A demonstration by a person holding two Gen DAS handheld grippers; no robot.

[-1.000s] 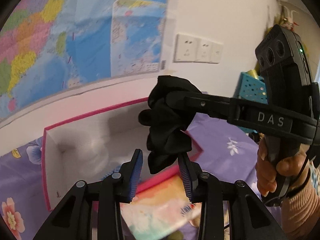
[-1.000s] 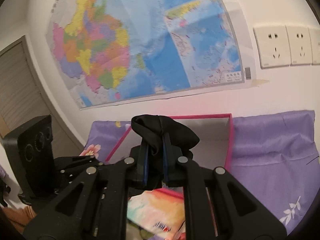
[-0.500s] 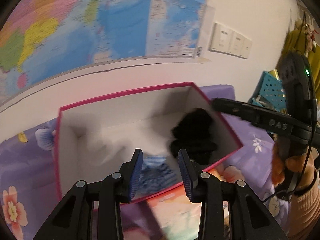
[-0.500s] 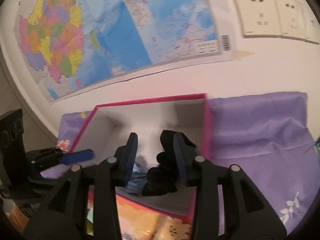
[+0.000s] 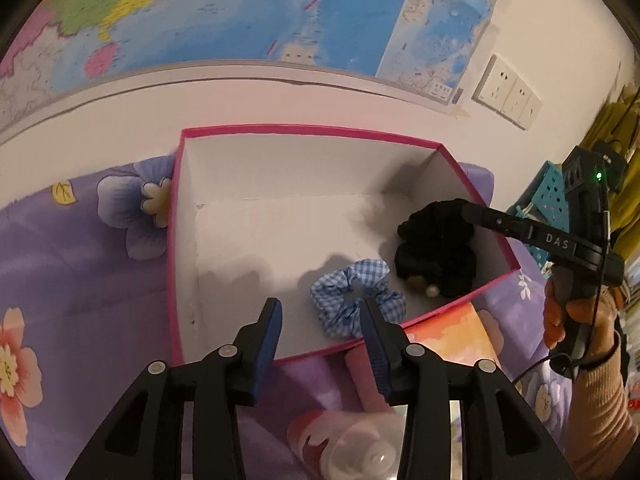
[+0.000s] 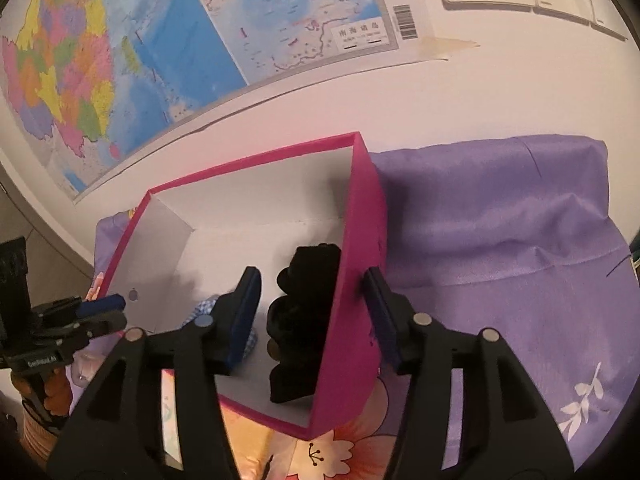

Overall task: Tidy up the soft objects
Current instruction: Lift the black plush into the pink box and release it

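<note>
The black fabric scrunchie [image 6: 302, 322] lies inside the pink-rimmed cardboard box with white inner walls [image 5: 180, 240], in the corner by the box's right-hand wall as the left wrist view shows it, with two small pale beads at its lower edge. Just beside it, on the box floor, lies a blue-and-white checked fabric scrunchie [image 5: 356, 300]; whether the two touch is hard to tell.

The right gripper [image 6: 312, 312] hangs over that corner, its jaws released and just opened wider: the black scrunchie sits between the blue pads without either pad pressing it, and the right pad stands outside the box wall. In the left wrist view one black finger [image 5: 500, 222] of this gripper reaches to the top of the black scrunchie.

The left gripper [image 5: 320, 344] points down over the box's near rim. Its jaws have just opened slightly and stand parted with nothing gripped; the right pad overlaps the checked scrunchie in the picture.

The box stands on a purple flowered cloth [image 6: 500, 220] against a white wall with a coloured map [image 5: 240, 8].
</note>
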